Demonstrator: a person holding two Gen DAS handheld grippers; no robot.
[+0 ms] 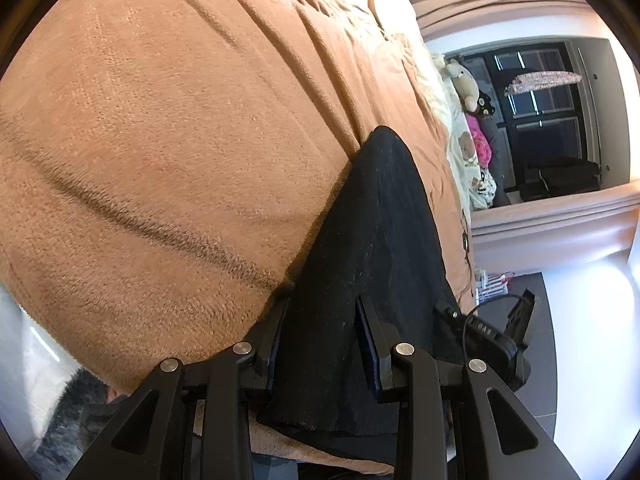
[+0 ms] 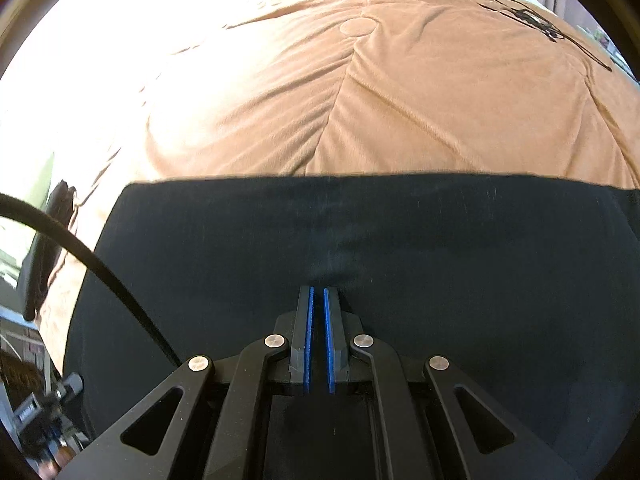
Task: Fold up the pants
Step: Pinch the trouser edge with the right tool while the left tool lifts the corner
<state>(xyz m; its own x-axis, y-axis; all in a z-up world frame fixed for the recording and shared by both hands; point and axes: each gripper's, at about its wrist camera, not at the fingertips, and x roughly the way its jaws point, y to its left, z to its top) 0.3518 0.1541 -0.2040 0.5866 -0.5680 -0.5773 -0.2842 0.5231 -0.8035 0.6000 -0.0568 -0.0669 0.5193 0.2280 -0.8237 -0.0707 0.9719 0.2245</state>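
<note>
Black pants lie flat on a tan fleece blanket on a bed. In the left wrist view my left gripper is open, its two fingers spread over the near end of the pants. In the right wrist view the pants form a wide dark band with a straight far edge. My right gripper hovers low over them with its blue pads almost together and nothing visible between them. The right gripper's body also shows in the left wrist view at the pants' right side.
The tan blanket covers the bed beyond the pants. Stuffed toys and pale bedding lie at the bed's far end, with a dark wardrobe behind. Grey floor lies to the right of the bed. A black cable crosses the right wrist view.
</note>
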